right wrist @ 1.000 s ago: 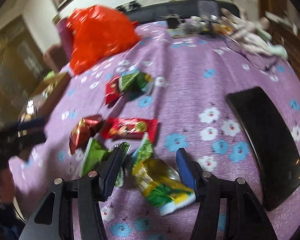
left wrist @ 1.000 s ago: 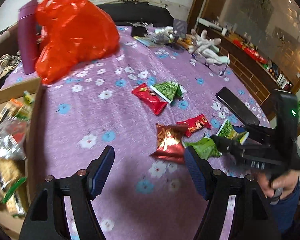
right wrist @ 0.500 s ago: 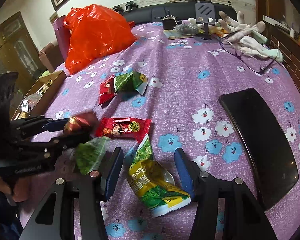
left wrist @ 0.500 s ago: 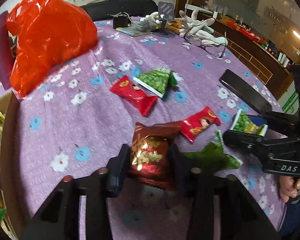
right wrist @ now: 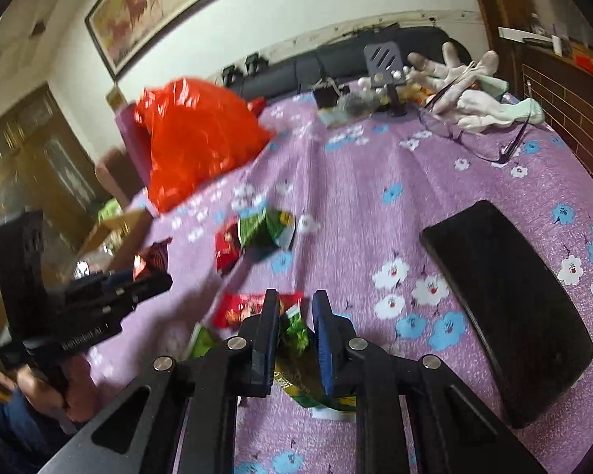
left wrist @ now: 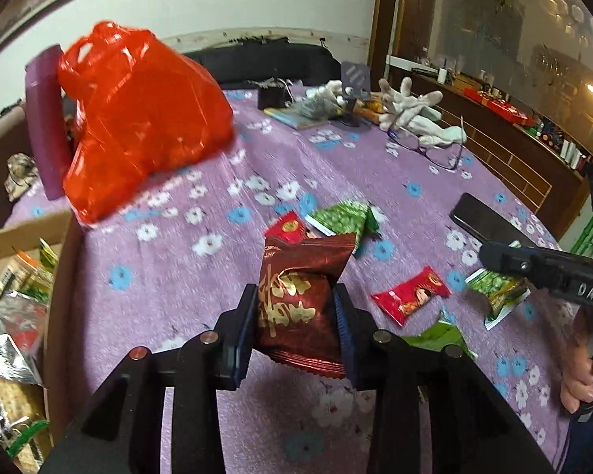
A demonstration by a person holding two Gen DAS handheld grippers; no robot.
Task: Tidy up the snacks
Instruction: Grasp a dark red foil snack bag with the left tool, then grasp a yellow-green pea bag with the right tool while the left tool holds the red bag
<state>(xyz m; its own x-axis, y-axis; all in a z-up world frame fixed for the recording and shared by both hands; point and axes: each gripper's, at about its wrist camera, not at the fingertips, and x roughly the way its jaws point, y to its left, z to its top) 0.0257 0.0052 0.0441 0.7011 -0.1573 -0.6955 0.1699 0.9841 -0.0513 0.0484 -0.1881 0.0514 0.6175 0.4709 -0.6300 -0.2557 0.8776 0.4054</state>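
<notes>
a: what have my claws got?

b: my left claw is closing, and its two blue pads are already pressed on the sides of a dark red snack packet with gold lettering. the packet stands upright between them, its top flap sticking up past the fingertips, its crimped bottom edge hanging toward me, clear of the cloth.

a: and the other one?

b: my right claw is clenched on a green snack packet. the upper part is crumpled between the pads and the yellow-green lower end hangs below the fingers. from the left camera i see that same packet under the right claw's black tip.

a: where are the rest of the snacks?

b: on the purple flowered tablecloth. a small red packet lies flat between my two claws, a flat green packet just below it. farther out, another red packet sits beside a green one, touching it.

a: anything else around?

b: a cardboard box with packets inside at the left edge of the table, a big orange-red plastic bag behind it, a black phone on the right, and glasses and white gloves at the far end.
</notes>
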